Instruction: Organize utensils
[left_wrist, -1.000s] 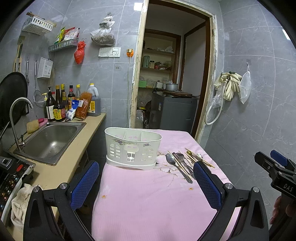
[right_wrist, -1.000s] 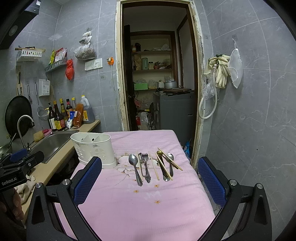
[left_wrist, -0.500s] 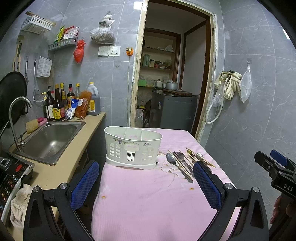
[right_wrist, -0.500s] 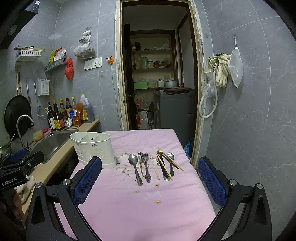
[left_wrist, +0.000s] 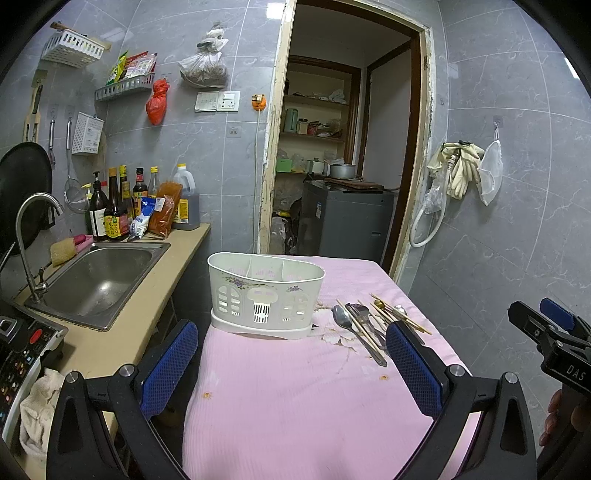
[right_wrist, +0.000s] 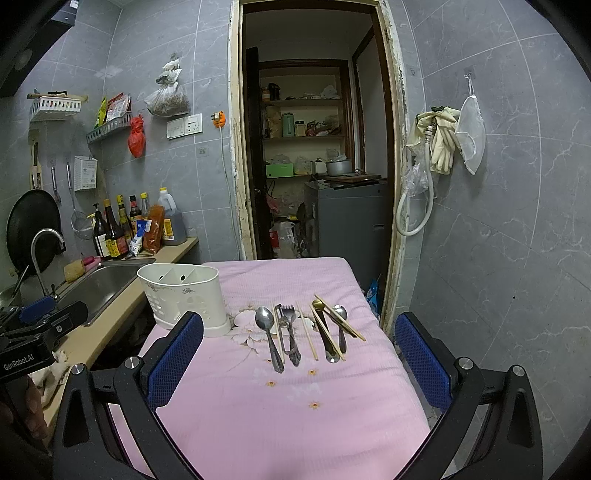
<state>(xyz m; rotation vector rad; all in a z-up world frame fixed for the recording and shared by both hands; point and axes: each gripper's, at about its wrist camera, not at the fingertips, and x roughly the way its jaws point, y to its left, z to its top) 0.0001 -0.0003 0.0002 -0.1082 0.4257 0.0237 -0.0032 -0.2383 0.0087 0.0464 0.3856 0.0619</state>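
Jaws of left gripper (left_wrist: 290, 365) and right gripper (right_wrist: 299, 360) gape wide, empty, hovering at the near edge of the pink-clothed worktop (right_wrist: 295, 406). Barely any shift from a second ago; nothing picked, sorting not begun. Beyond, utensils (right_wrist: 303, 332) lie in a row. Left of them, white caddy (right_wrist: 183, 291), compartments apparently empty.

The utensil caddy (left_wrist: 266, 295) sits slightly higher in the left wrist view (a small camera dip).
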